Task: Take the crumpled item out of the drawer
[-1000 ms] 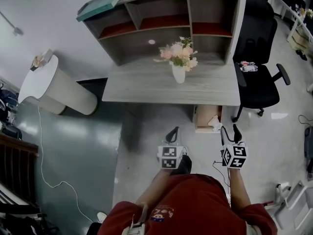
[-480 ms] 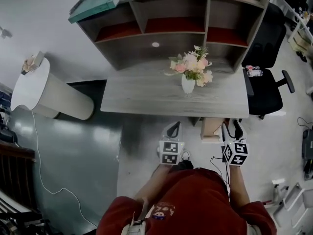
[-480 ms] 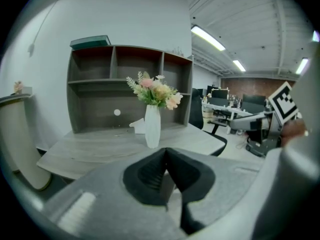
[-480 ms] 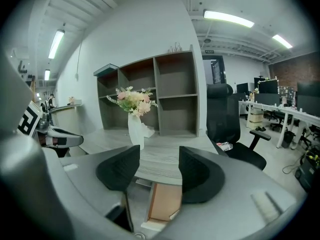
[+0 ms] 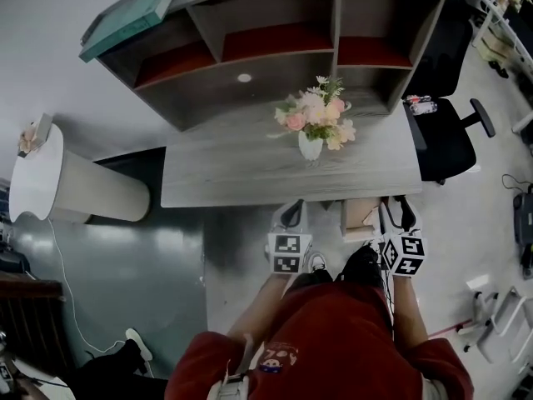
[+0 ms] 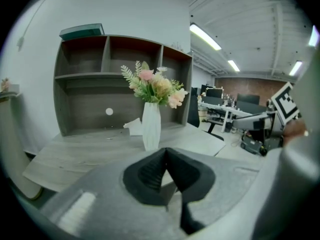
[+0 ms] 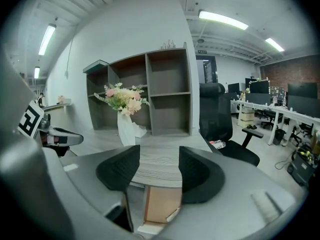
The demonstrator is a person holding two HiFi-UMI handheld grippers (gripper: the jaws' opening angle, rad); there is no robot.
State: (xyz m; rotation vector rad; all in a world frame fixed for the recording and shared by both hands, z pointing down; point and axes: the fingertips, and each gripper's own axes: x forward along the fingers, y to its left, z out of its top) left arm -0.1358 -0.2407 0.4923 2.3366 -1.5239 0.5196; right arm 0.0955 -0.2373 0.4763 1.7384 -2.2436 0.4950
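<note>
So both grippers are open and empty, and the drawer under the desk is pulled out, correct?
No. The left gripper is shut, as the left gripper view shows; only the right gripper is open. Both are empty, and the drawer is pulled out.

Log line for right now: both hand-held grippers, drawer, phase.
left hand-held gripper: shut, empty | right hand-held gripper: open, empty, facing drawer | drawer: open, under desk | phase: pre-grasp, nothing held

Ceiling strip lights (image 7: 222, 20) are lighting the room evenly — fisheye edges are darkening and bending, the left gripper (image 6: 166, 152) blurring close up.
</note>
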